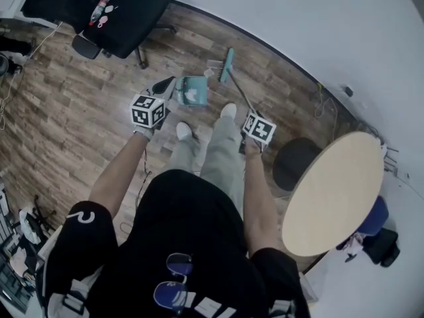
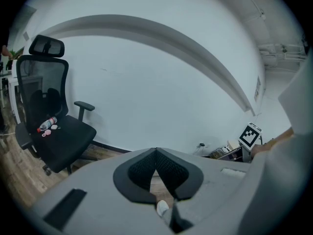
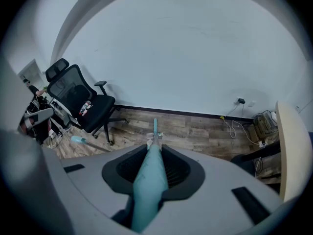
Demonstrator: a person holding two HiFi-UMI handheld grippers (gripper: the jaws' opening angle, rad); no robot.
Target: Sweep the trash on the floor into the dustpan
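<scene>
Grippers: right gripper (image 3: 154, 150) clamped on the teal broom handle (image 3: 148, 182); left gripper (image 2: 155, 153) tips pressed together, with a thin dark rod (image 2: 177, 220) low in its gap. Can't tell if it's pinched.
Teal dustpan (image 1: 192, 90) sits on the wood-plank floor (image 1: 73, 124) just beside the left gripper, ahead of the shoes (image 1: 183, 130). Broom head (image 1: 227, 63) is beyond it, with a pale scrap (image 1: 212, 67) just beside the bristles. Likely best: pan lip flat on the planks, mouth facing the broom, short low pulls toward it. Handle looks like smooth round plastic and may twist in the textured pads (image 3: 176, 168), so squeeze firmly. Plank seams could snag light scraps.
</scene>
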